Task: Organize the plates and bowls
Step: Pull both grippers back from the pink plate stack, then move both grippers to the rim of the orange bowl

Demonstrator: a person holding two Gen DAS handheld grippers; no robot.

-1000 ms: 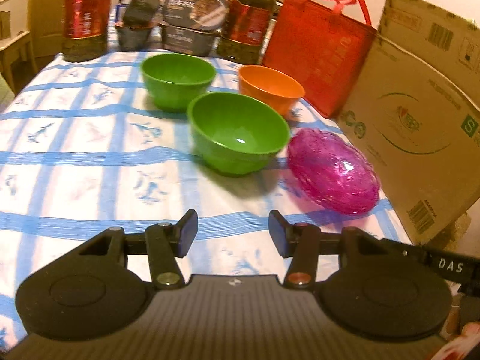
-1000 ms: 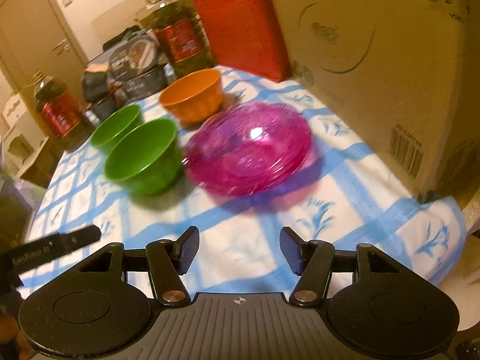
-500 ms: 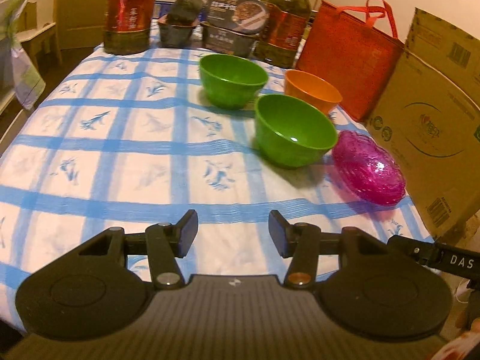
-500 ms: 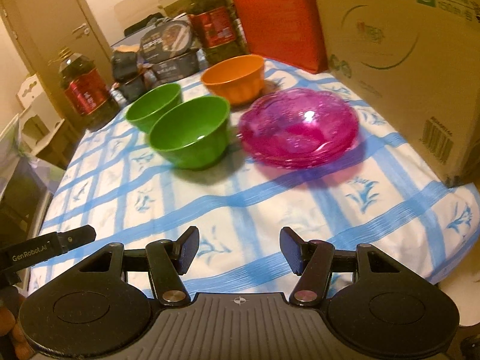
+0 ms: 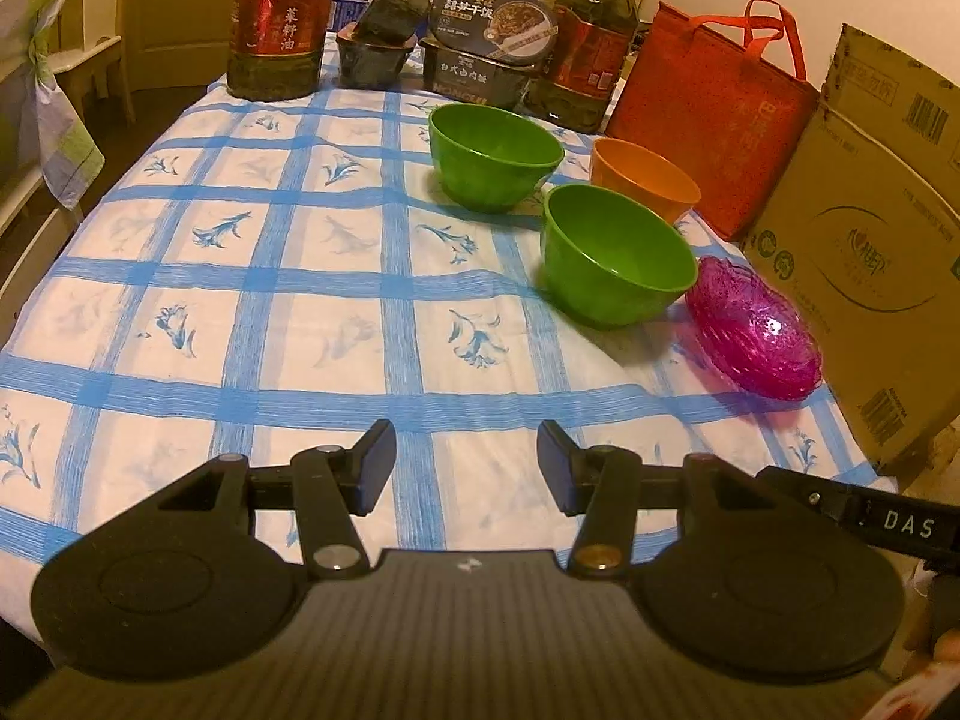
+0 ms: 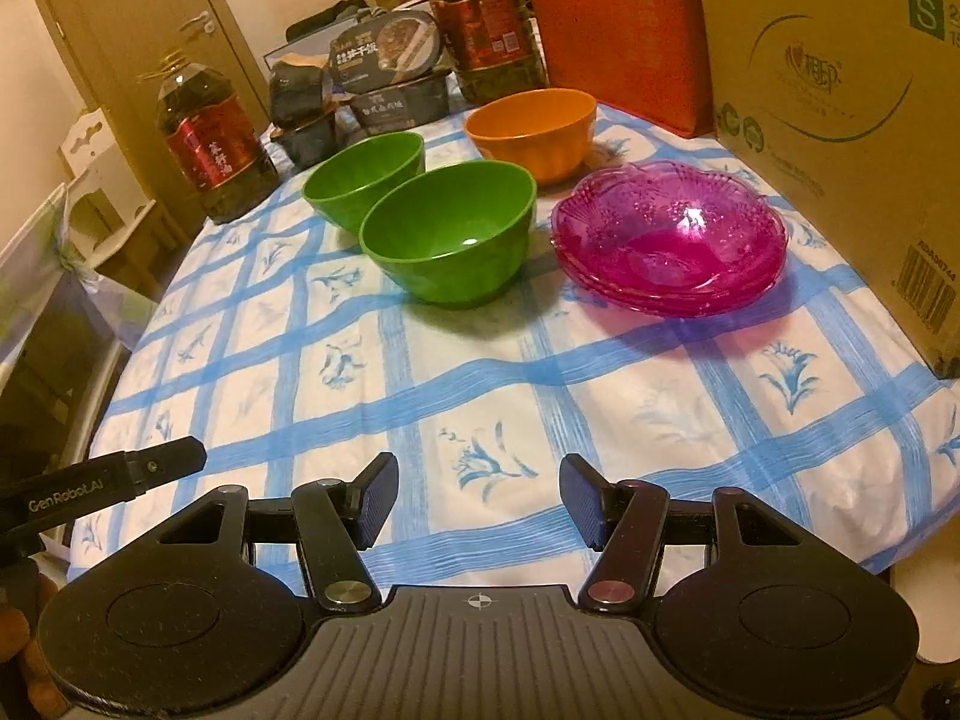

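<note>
On a blue-checked tablecloth (image 5: 312, 276) (image 6: 420, 396) stand two green bowls, a near one (image 5: 618, 264) (image 6: 450, 234) and a far one (image 5: 495, 156) (image 6: 363, 177). An orange bowl (image 5: 645, 180) (image 6: 531, 132) sits behind them. A stack of pink glass plates (image 5: 753, 327) (image 6: 669, 237) lies to the right. My left gripper (image 5: 467, 462) hovers open over the near cloth, nothing between its fingers. My right gripper (image 6: 479, 501) is likewise open and empty, well short of the dishes.
Two large oil bottles (image 5: 279, 18) (image 5: 591, 42), stacked food boxes (image 5: 489, 45), a red bag (image 5: 711, 120) and a big cardboard box (image 5: 870, 252) (image 6: 840, 102) line the back and right of the table. A chair (image 5: 42, 78) stands at the left.
Both grippers have drawn back from the dishes toward the near edge of the table; the bowls and plates look farther away. Both jaws stand as wide as before.
</note>
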